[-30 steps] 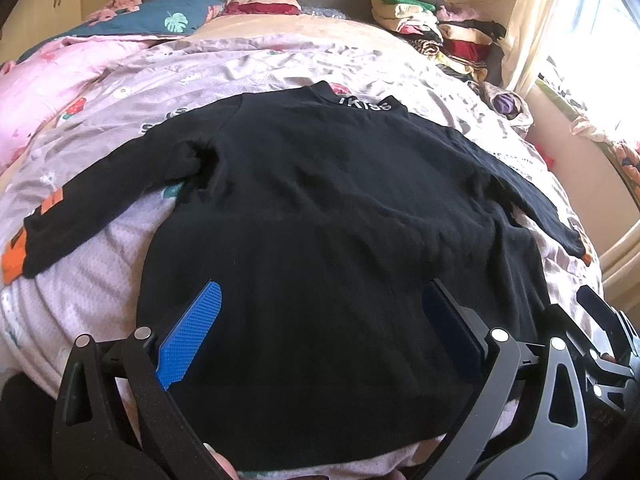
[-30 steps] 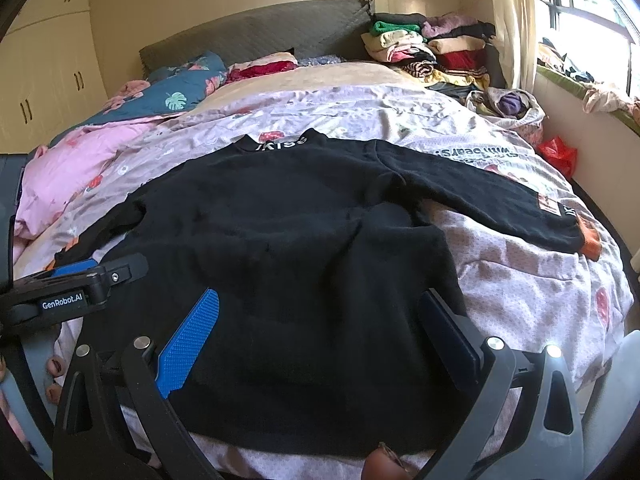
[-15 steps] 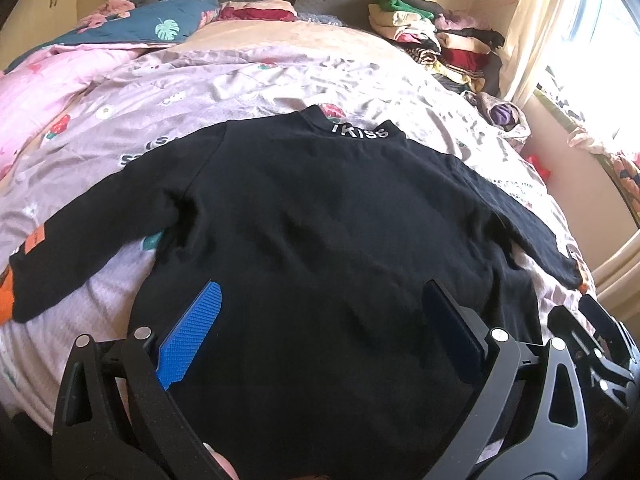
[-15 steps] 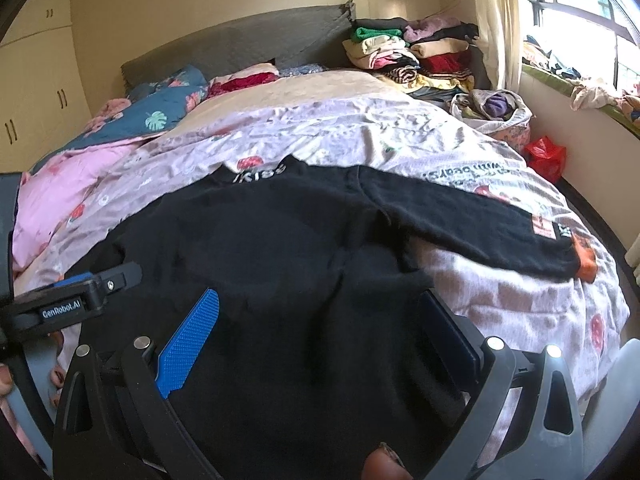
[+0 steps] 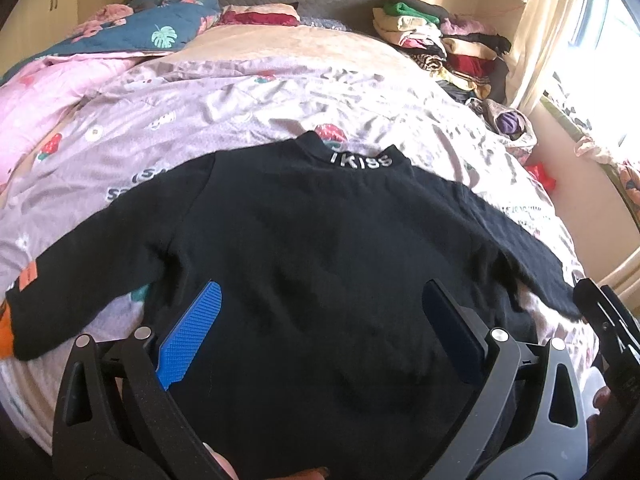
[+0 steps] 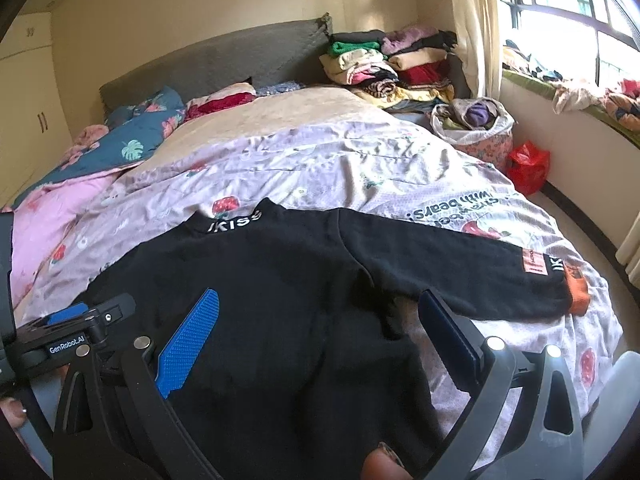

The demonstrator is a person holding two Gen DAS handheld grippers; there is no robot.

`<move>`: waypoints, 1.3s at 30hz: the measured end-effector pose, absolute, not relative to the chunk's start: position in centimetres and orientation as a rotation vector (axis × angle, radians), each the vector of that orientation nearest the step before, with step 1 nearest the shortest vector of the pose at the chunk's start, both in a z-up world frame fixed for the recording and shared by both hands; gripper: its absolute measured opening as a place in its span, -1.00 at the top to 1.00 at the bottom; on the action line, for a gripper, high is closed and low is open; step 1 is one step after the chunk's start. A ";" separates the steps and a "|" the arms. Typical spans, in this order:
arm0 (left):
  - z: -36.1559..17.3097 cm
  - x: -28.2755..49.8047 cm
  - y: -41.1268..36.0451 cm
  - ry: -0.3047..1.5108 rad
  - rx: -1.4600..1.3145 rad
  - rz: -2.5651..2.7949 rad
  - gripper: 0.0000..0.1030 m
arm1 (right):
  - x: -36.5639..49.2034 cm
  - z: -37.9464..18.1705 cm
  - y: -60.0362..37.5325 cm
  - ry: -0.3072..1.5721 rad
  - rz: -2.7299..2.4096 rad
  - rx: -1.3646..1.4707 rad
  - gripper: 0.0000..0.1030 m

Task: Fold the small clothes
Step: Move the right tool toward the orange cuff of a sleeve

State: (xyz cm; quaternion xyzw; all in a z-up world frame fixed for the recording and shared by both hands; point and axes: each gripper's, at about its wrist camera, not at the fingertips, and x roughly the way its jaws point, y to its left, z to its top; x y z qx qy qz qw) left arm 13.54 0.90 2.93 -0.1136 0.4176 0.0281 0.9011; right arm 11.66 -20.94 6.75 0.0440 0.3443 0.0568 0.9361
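Bed (image 5: 248,92): sweater (image 5: 320,248) btwn claw (image 5: 320,332) tips.

Bare quilt (image 6: 360,160) beyond black sweater (image 5: 320,260) collar — clothes stack (image 6: 400,64) blocks far-right corner.

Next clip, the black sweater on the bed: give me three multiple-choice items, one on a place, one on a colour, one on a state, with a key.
1. Where is the pile of folded clothes?
A. by the headboard near the window
B. on the floor
C. on the sweater

2. What colour are the cuffs of the black long-sleeved knit sweater?
A. white
B. orange
C. green

3. How are the left gripper and right gripper?
A. both shut
B. one shut
C. both open

Key: 1 A, stacked at the bed's far corner; 2 B, orange sleeve ends; 3 C, fingers spread wide, holding nothing.
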 end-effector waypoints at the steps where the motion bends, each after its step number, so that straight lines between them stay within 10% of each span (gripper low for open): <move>1: 3.0 13.9 0.8 0.861 -0.238 0.058 -0.83 | 12.1 6.8 -21.0 0.705 0.112 0.102 -0.92; 39: -0.3 24.0 -6.0 0.948 -0.190 -0.002 -0.83 | 20.7 2.8 -32.6 0.717 -0.225 0.361 -0.92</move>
